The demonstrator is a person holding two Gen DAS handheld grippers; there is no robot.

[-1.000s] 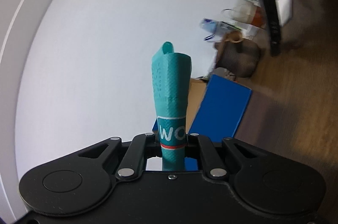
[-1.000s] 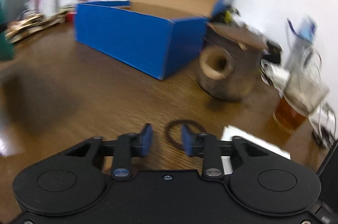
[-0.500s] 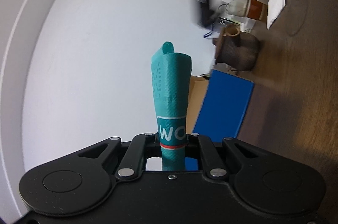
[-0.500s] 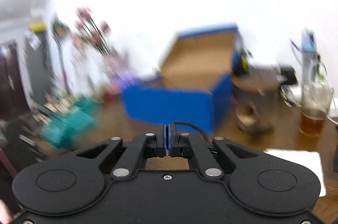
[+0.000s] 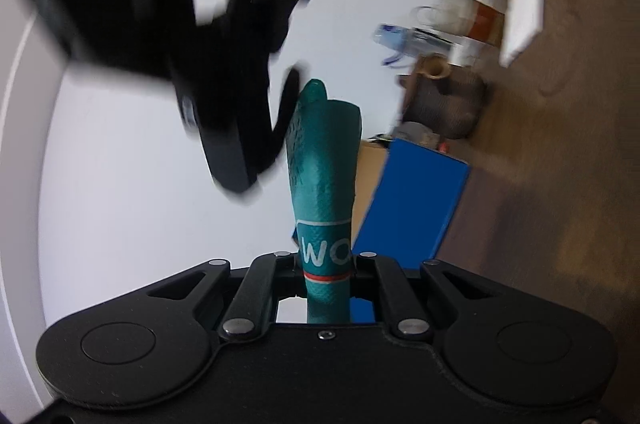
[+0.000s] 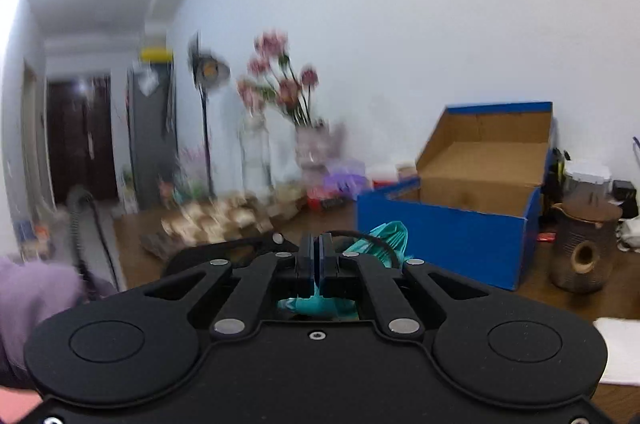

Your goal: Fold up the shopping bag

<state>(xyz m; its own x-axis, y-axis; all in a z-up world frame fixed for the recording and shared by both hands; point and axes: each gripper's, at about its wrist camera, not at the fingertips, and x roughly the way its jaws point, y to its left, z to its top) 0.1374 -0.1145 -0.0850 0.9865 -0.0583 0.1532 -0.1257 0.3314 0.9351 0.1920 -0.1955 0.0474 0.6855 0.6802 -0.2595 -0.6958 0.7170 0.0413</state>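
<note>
Left gripper point(image 5: 325, 266) pinches the rolled teal shopping bag point(image 5: 325, 168), which stands up out of its jaws; right gripper point(image 6: 319, 258) sits with pads pressed together on nothing, the teal roll showing just below and beyond its tips. A blurred black device point(image 5: 224, 64) looms close beside the bag's top in the left view, blocking much of the white wall point(image 6: 400, 4). Farther off on the brown wooden table point(image 6: 560, 298): open blue cardboard box point(image 6: 440, 236), brown ribbed jar point(image 6: 584, 248), white paper point(image 6: 620, 348), pink flowers point(image 6: 280, 80) in a vase, a dim hallway behind.
</note>
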